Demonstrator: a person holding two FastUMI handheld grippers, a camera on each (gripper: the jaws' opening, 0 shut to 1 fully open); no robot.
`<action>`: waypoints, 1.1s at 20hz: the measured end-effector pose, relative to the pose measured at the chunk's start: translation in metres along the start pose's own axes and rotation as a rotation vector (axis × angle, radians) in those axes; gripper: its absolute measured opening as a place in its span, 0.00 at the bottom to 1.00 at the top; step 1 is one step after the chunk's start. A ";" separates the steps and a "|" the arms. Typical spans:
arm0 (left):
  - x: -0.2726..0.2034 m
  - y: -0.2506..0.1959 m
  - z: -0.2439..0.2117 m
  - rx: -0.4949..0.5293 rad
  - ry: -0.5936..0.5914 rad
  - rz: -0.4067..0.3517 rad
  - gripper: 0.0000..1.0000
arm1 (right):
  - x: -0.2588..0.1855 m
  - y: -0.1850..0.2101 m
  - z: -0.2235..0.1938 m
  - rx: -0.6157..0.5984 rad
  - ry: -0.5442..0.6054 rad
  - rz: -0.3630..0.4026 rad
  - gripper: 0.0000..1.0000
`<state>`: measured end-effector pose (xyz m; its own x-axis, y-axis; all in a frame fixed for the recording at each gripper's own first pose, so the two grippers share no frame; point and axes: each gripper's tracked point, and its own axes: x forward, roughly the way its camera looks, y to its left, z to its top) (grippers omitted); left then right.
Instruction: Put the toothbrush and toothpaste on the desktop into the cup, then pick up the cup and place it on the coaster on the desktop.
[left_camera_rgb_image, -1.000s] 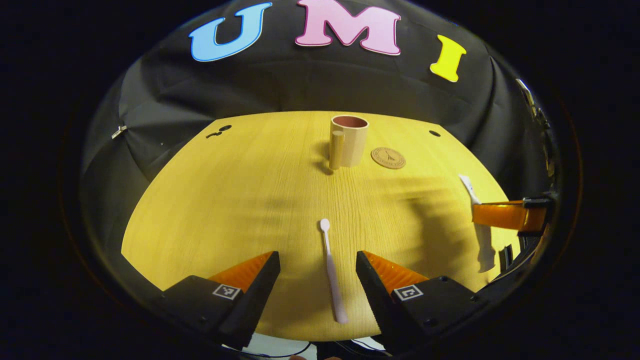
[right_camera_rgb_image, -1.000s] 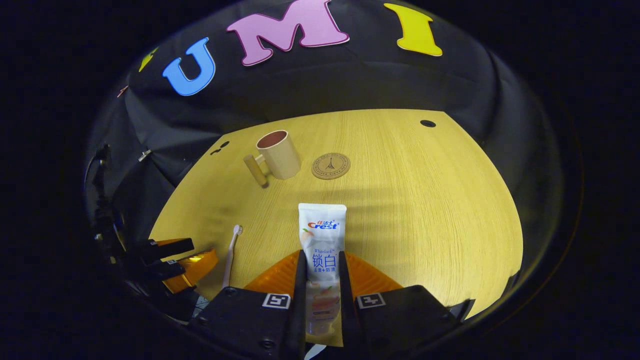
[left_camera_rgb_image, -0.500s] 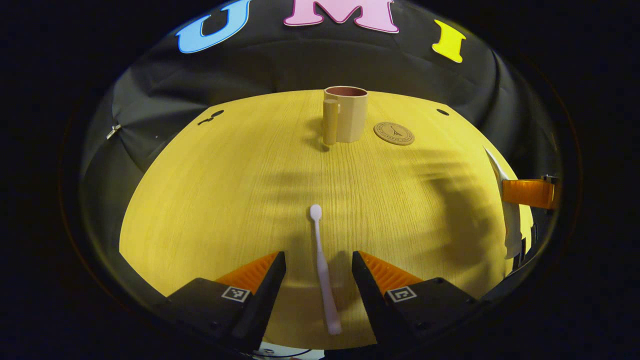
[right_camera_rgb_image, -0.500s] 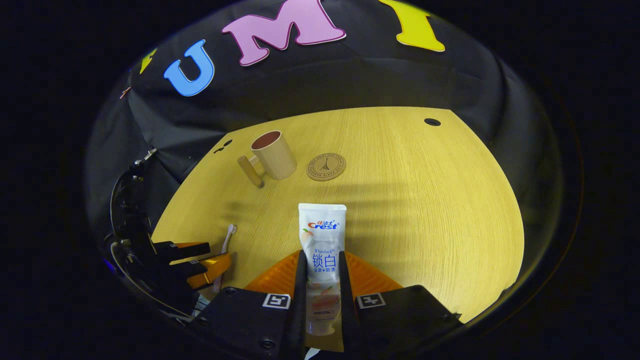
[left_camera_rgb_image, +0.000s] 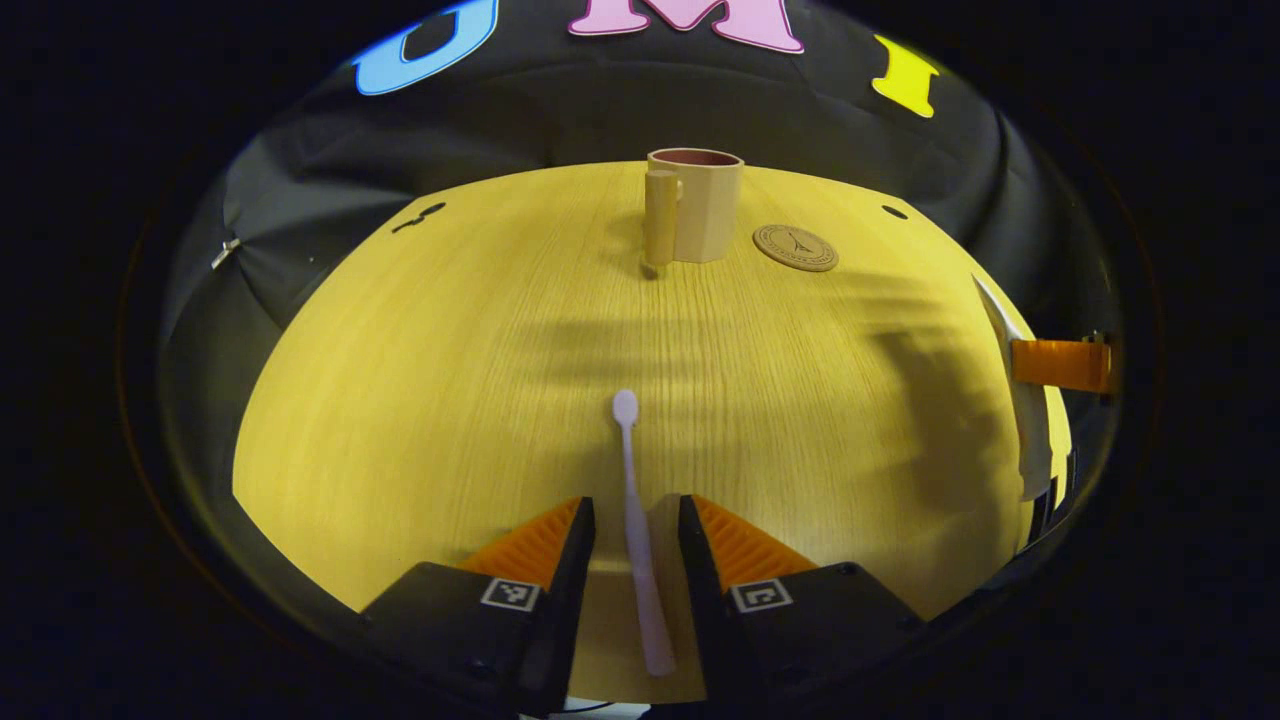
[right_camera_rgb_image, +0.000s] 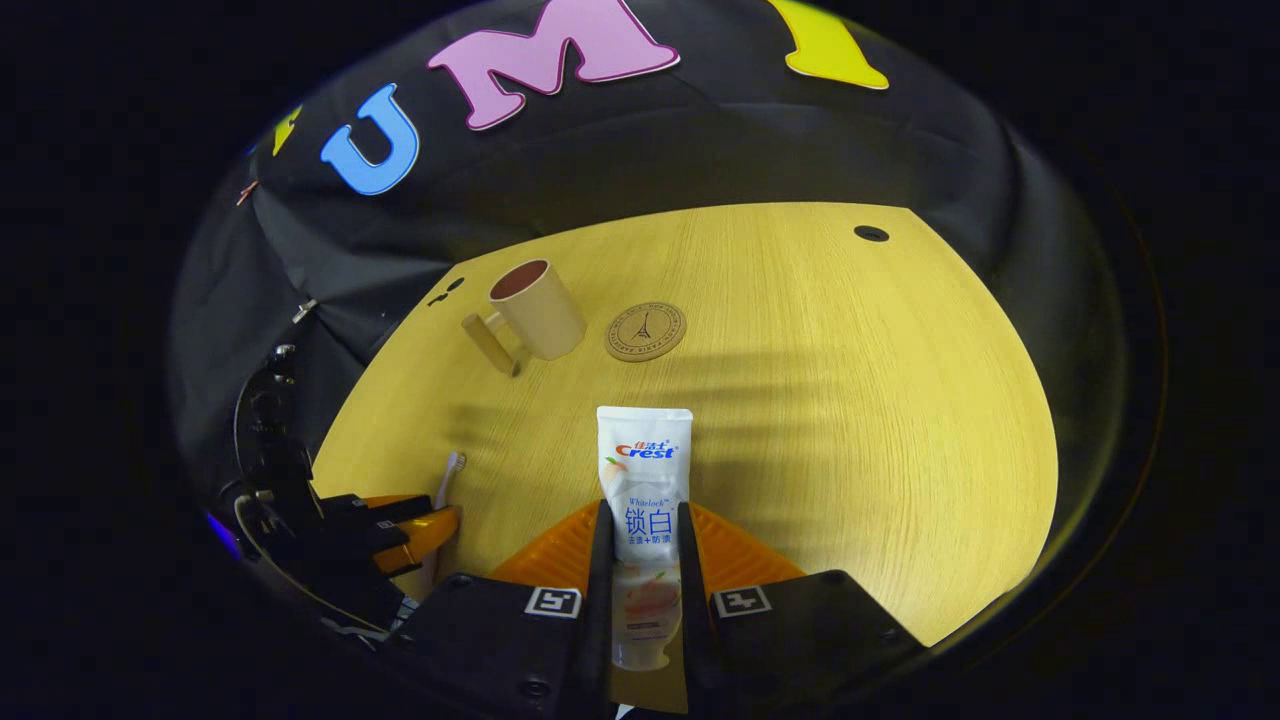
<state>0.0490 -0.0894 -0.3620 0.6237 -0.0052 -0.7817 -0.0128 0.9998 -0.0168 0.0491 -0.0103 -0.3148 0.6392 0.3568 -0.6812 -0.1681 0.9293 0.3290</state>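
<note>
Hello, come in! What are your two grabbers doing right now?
Right gripper shut on toothpaste. Left gripper straddling toothbrush, gaps either side. Cup empty, beside coaster. Nothing in the way.

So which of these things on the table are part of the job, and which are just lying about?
Part of the job:
- toothbrush, between the left gripper fingers
- toothpaste, clamped in the right gripper
- cup, upright and empty
- coaster, bare, beside the cup

Just there:
- wooden desktop
- black cloth wall
</note>
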 end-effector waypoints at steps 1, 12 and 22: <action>0.000 0.004 0.000 -0.006 0.005 0.014 0.46 | 0.002 0.000 0.000 -0.003 0.002 0.003 0.33; -0.002 0.013 0.009 -0.034 -0.035 -0.045 0.06 | 0.002 0.006 0.010 0.014 -0.038 -0.005 0.33; -0.071 0.027 0.072 0.000 -0.216 -0.195 0.06 | -0.009 0.062 0.079 0.033 -0.226 -0.025 0.33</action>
<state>0.0607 -0.0609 -0.2615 0.7665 -0.1930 -0.6126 0.1241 0.9803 -0.1536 0.0916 0.0360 -0.2367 0.7956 0.2995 -0.5267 -0.1277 0.9326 0.3375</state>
